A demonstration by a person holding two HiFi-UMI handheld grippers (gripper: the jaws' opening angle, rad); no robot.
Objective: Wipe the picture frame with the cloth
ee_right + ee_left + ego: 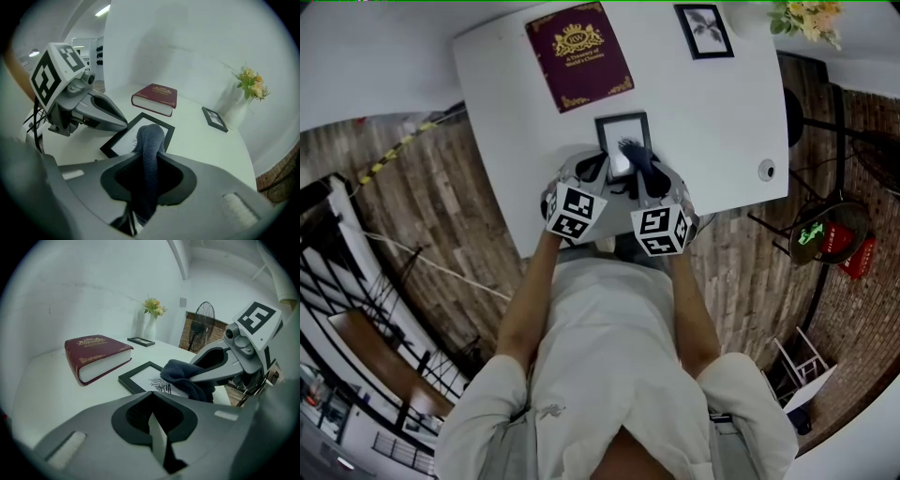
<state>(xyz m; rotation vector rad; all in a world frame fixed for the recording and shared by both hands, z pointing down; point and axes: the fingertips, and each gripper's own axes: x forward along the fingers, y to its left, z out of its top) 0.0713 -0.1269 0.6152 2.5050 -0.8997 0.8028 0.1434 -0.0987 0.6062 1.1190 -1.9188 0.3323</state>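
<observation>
A black picture frame (619, 123) (136, 378) (117, 141) with a pale print lies flat on the white table (712, 122), near its front edge. A dark blue cloth (635, 156) (183, 377) (150, 140) hangs over the frame's near right part. My right gripper (640, 176) (199, 377) (149, 159) is shut on the cloth, just above the frame. At the frame's near left, my left gripper (602, 171) (151, 397) (123, 124) is shut with nothing seen between its jaws, its tip close to the cloth.
A maroon book (578, 54) (96, 355) (155, 98) lies beyond the frame. A smaller black frame (704, 31) (214, 118) and a white vase of flowers (809, 17) (243, 101) sit at the far right. A fan (204, 325) stands off the table.
</observation>
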